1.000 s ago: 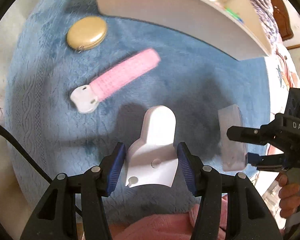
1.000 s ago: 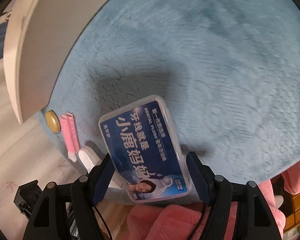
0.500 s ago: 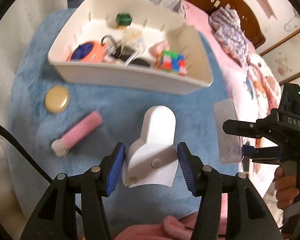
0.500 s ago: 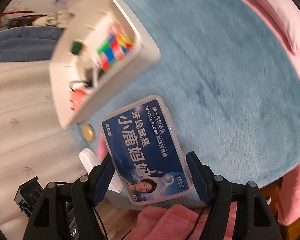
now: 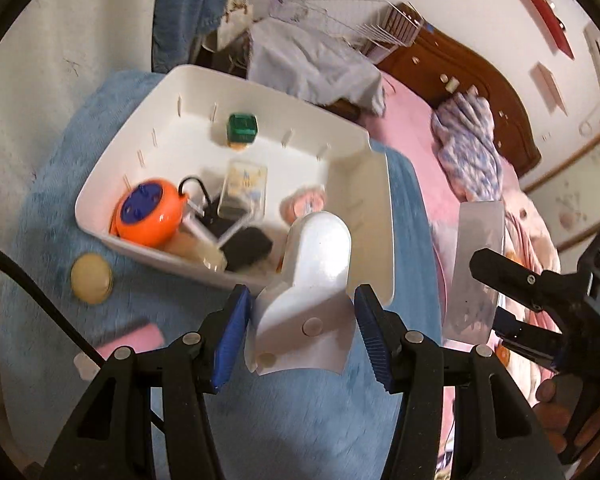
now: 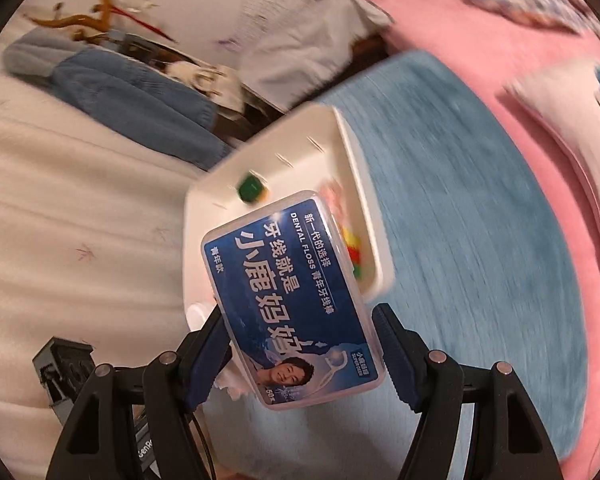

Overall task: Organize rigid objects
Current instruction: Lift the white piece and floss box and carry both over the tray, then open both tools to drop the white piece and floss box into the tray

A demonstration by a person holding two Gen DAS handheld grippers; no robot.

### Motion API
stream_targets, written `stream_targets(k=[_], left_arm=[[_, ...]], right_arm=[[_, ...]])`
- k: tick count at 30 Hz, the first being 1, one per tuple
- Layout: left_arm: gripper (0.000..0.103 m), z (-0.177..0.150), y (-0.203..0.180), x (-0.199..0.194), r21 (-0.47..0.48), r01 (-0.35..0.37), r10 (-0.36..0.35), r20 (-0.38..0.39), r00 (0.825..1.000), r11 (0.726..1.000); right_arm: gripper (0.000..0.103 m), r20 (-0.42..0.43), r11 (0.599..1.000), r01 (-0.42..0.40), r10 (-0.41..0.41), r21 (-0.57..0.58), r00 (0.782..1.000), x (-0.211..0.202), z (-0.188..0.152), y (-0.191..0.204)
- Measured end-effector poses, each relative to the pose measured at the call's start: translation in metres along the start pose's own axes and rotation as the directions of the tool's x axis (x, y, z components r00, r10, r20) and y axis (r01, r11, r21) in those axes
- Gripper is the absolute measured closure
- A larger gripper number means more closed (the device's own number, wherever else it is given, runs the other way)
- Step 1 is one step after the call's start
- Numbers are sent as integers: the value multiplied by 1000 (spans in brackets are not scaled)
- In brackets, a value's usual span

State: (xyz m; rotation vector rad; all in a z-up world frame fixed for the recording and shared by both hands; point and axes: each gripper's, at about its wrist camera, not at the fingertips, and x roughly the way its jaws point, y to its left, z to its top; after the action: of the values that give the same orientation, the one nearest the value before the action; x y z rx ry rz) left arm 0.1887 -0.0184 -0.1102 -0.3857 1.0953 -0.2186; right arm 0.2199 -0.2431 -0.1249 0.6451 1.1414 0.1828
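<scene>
I carry one thing in each hand toward the white bin (image 5: 380, 216). My left gripper (image 5: 300, 332) pinches the white plastic holder (image 5: 312, 280) across its wide base, its rounded end pointing to 12 o'clock over the bin's near corner. My right gripper (image 6: 300, 356) clamps the dental floss box (image 6: 288, 300) by its long sides, the label facing the camera, with the bin (image 6: 364, 208) just beyond it at 12 o'clock.

To do this well, I judge I should bring each piece fully past the rim before I let go, and aim for bare floor: the orange reel (image 5: 150, 216) crowds the left side at 10 o'clock and the green cube (image 5: 242, 128) sits by the far wall, so the right half looks freer. I should release one hand at a time, so the tools do not collide.

Both grippers tilt steeply downward above the blue mat (image 5: 300, 420). On it, the gold disc (image 5: 91, 278) and the pink roller (image 5: 134, 340) lie at 9 o'clock.
</scene>
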Motion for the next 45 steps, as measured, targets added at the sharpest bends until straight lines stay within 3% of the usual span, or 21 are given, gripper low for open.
stream_targets(k=[6, 17, 33, 34, 37, 45], left_arm=[[46, 22, -4, 6, -2, -59, 59, 42, 997, 998], [45, 58, 2, 19, -17, -158, 159, 111, 981, 987], [45, 69, 12, 28, -14, -218, 218, 123, 968, 976], [44, 69, 12, 29, -12, -230, 229, 121, 966, 973], [24, 69, 12, 26, -23, -225, 226, 131, 965, 974], [22, 75, 16, 5, -31, -256, 258, 169, 951, 966]], right_arm=[[31, 85, 993, -34, 44, -112, 995, 7, 29, 8], [31, 165, 970, -10, 52, -244, 985, 43, 69, 24], [31, 166, 953, 35, 17, -302, 986, 74, 80, 36], [30, 167, 952, 43, 9, -304, 986, 74, 80, 37], [30, 162, 953, 45, 4, -300, 987, 74, 81, 37], [24, 154, 948, 55, -7, -314, 988, 67, 76, 47]])
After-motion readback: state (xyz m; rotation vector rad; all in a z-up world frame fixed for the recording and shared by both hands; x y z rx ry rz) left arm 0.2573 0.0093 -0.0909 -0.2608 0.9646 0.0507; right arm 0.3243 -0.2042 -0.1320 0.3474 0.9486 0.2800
